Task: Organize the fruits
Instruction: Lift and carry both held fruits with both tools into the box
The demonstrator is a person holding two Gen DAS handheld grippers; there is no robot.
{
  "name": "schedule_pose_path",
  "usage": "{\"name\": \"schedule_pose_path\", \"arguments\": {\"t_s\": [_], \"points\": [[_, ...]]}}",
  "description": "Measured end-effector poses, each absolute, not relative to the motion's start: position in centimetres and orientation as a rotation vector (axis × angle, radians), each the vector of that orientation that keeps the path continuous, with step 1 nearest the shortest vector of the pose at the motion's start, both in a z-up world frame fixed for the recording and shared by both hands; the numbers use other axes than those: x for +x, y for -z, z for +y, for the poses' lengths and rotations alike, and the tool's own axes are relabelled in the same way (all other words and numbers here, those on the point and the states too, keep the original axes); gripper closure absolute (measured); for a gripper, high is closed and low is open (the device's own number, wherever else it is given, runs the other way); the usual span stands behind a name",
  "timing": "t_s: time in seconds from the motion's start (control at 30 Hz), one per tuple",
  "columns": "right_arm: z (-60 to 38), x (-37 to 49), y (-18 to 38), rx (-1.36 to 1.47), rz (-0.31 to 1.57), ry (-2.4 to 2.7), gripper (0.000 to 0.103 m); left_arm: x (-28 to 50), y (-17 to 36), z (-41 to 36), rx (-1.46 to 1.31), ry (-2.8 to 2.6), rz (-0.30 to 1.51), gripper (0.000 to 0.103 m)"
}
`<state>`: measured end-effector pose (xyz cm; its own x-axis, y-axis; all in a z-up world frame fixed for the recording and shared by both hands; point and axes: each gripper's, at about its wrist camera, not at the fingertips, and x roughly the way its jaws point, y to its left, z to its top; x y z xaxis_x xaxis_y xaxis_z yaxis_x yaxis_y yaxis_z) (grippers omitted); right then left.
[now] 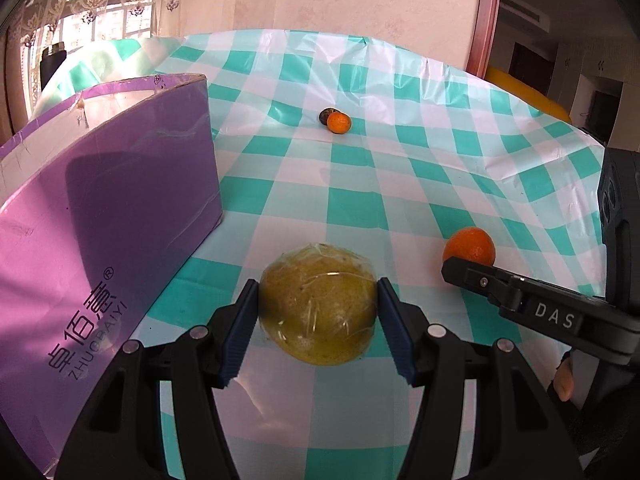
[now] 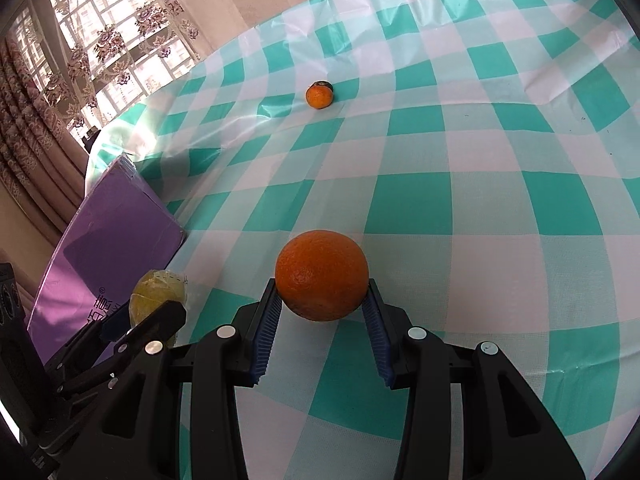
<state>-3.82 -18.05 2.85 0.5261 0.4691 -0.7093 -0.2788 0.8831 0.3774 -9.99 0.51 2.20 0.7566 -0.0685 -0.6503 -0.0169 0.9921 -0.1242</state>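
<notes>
My left gripper [image 1: 318,292] is shut on a yellow-green fruit wrapped in clear film [image 1: 318,314], held just above the checked tablecloth next to the purple box [image 1: 112,208]. My right gripper [image 2: 322,292] is shut on a large orange [image 2: 322,276]. The orange [image 1: 470,246] and one right finger [image 1: 480,280] also show in the left wrist view. The wrapped fruit [image 2: 158,292] and the left gripper's finger [image 2: 160,316] show at the left of the right wrist view. A small orange [image 1: 339,123] lies far off, touching a dark fruit [image 1: 326,114].
The table carries a teal and white checked plastic cloth [image 1: 400,200]. The purple box [image 2: 116,240] stands at the left, its inside hidden. The small orange [image 2: 319,96] lies mid-table. A curtained window [image 2: 100,40] and a wall lie beyond the far edge.
</notes>
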Motion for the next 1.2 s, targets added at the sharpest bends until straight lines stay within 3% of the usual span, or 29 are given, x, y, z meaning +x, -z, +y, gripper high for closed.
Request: {"name": "schedule_pose_path", "arguments": {"t_s": [0.43, 0.93, 1.2], "points": [[-17.3, -6.1, -4.4, 0.208, 0.792, -0.417, 0.062, -13.5, -3.3, 2.0, -0.169, 0.019, 0.661, 0.044], [-10.0, -9.6, -9.2, 0.109, 0.686, -0.589, 0.062, -19.9, -11.9, 6.3, -0.143, -0.098, 0.377, 0.044], [-5.5, -10.8, -12.4, 0.067, 0.631, -0.685, 0.062, -20.7, -13.5, 12.0, -0.220, -0.266, 0.423, 0.044]]}}
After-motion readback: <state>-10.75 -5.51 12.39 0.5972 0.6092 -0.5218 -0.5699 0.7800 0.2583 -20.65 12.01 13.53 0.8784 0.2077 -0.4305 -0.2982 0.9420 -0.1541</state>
